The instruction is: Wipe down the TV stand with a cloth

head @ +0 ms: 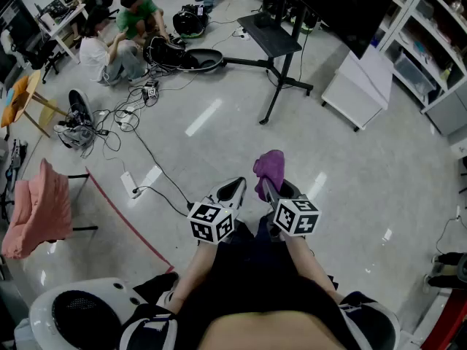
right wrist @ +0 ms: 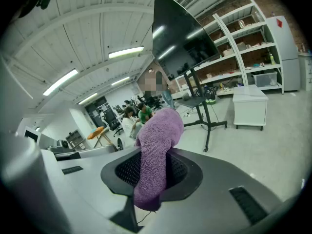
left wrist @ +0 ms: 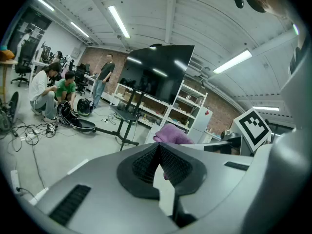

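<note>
A purple cloth [head: 269,168] is pinched in my right gripper [head: 268,189], which is shut on it; in the right gripper view the cloth [right wrist: 155,150] sticks up from between the jaws. My left gripper [head: 235,190] is beside it, shut with nothing between its jaws [left wrist: 158,152]; the cloth [left wrist: 171,133] shows just past it. The black TV stand [head: 276,46] with its shelf and splayed legs is across the floor ahead, carrying a large dark screen [right wrist: 180,35]. Both grippers hang low, in front of my lap, far from the stand.
A white low cabinet [head: 359,86] sits right of the stand, shelving [head: 430,42] beyond it. People crouch [head: 124,35] at the far left among bags and cables [head: 117,122]. A chair with pink fabric [head: 40,210] is on the left. Red tape line [head: 128,221] crosses the floor.
</note>
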Demonstrator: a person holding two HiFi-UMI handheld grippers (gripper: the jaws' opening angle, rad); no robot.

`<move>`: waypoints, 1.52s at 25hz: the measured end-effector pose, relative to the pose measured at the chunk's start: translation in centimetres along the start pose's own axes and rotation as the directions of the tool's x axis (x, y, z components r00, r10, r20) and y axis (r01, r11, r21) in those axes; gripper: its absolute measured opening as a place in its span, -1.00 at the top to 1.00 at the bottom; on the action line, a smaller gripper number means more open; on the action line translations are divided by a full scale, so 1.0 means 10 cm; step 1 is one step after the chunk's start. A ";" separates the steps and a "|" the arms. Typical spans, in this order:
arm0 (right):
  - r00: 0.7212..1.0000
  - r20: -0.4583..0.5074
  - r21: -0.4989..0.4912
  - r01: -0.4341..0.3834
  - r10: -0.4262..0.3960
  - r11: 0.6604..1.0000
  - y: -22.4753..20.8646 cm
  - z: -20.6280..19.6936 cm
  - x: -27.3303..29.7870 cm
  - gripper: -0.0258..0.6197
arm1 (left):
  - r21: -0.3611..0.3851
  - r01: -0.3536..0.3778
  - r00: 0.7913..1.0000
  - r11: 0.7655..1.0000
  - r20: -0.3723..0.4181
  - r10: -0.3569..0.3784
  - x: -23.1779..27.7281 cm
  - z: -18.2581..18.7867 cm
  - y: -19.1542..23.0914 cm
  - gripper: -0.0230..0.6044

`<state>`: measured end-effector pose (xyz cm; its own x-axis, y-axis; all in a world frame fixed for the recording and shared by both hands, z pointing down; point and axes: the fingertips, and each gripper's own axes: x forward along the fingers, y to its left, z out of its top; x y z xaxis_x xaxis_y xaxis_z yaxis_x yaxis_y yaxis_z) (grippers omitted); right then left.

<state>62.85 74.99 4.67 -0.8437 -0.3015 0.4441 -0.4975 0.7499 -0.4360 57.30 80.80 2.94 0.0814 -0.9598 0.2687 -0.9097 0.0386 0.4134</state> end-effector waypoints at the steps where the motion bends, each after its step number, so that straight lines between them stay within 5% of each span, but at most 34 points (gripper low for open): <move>1: 1.000 -0.004 0.003 0.006 -0.006 1.000 -0.01 -0.02 -0.03 0.61 | -0.005 0.004 1.000 1.000 -0.002 -0.004 0.00 -0.02 -0.02 0.91; 9: 0.999 -0.032 0.018 0.020 -0.019 1.000 0.02 -0.25 -0.11 0.61 | -0.026 0.048 0.998 0.999 -0.035 -0.049 0.03 -0.18 -0.12 0.91; 19: 0.999 -0.019 0.061 0.042 -0.041 0.997 -0.31 -0.04 0.05 0.61 | -0.037 0.032 0.999 0.999 -0.043 -0.033 0.35 -0.09 -0.04 0.91; 38: 0.999 -0.041 0.034 -0.017 0.018 0.999 -1.07 1.31 1.38 0.61 | -0.037 -0.033 0.999 0.999 -0.011 0.032 1.79 0.89 0.77 0.91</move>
<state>53.91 55.08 5.24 -0.8437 -0.2632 0.4679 -0.4897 0.7343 -0.4701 48.10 61.47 3.19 0.0565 -0.9549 0.2916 -0.8961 0.0803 0.4365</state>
